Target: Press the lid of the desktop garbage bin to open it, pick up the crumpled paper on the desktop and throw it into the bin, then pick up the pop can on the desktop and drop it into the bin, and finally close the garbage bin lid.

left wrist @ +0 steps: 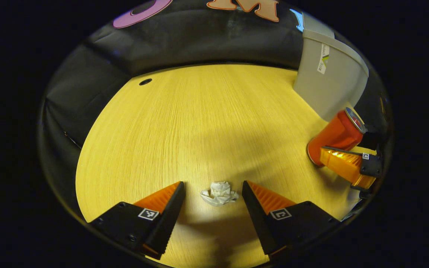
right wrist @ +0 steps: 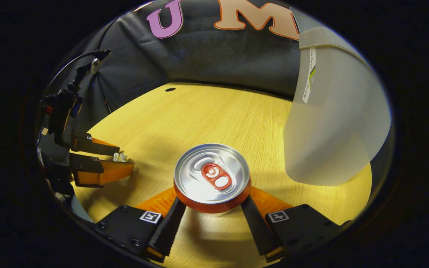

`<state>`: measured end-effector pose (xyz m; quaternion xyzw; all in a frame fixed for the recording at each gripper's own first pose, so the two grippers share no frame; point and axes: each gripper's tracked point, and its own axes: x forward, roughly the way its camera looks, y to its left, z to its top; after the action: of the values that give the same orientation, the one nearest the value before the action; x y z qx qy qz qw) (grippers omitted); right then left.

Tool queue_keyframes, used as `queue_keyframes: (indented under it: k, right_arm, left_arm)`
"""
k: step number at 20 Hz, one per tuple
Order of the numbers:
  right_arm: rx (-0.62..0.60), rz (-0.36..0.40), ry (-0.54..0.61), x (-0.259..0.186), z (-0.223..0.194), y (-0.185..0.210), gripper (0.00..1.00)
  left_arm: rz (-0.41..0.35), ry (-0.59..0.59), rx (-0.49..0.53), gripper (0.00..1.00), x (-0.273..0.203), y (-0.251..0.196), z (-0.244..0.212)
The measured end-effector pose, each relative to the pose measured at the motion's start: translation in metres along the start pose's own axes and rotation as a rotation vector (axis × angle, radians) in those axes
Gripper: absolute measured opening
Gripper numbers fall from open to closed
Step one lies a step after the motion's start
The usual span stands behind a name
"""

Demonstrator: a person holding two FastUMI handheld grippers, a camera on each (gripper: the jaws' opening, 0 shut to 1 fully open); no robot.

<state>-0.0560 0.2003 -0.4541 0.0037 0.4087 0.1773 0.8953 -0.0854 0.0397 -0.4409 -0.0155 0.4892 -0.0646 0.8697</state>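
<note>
Crumpled paper (left wrist: 219, 193) lies on the wooden tabletop (left wrist: 199, 123) between the spread fingers of the left gripper (left wrist: 212, 195), whose jaws stand wide with a gap on each side of the paper, well apart from the grey garbage bin (left wrist: 328, 80). Nearer the bin, the red pop can (right wrist: 212, 178) stands upright on the tabletop, and the right gripper (right wrist: 212, 203) has its jaws at the can's two sides, seemingly touching it, though a firm grip cannot be told.
</note>
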Motion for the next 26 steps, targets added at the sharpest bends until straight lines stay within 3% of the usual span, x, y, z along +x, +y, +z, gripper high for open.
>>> queue_keyframes:
  k: [2, 5, 8, 12, 26]
  right_arm:
    - [0.009, 0.005, 0.008, -0.003, 0.0, 0.0, 0.87]
    - [0.011, 0.006, 0.006, -0.005, 0.001, -0.002, 0.85]
    - [0.015, 0.003, 0.001, -0.012, 0.003, -0.005, 0.84]
    - [0.011, -0.01, -0.008, -0.025, 0.005, -0.011, 0.84]
    - [0.039, -0.067, -0.003, -0.084, -0.011, -0.059, 0.86]
  left_arm:
    - [0.002, -0.005, -0.004, 0.77, -0.002, 0.002, 0.004]
    - [0.013, 0.002, -0.013, 0.34, 0.004, 0.003, 0.0]
    - [0.014, 0.007, -0.019, 0.2, 0.006, 0.008, -0.001]
    - [0.009, -0.011, -0.018, 0.13, 0.007, 0.01, 0.001]
    - [0.075, -0.172, -0.005, 0.13, -0.035, 0.012, 0.051]
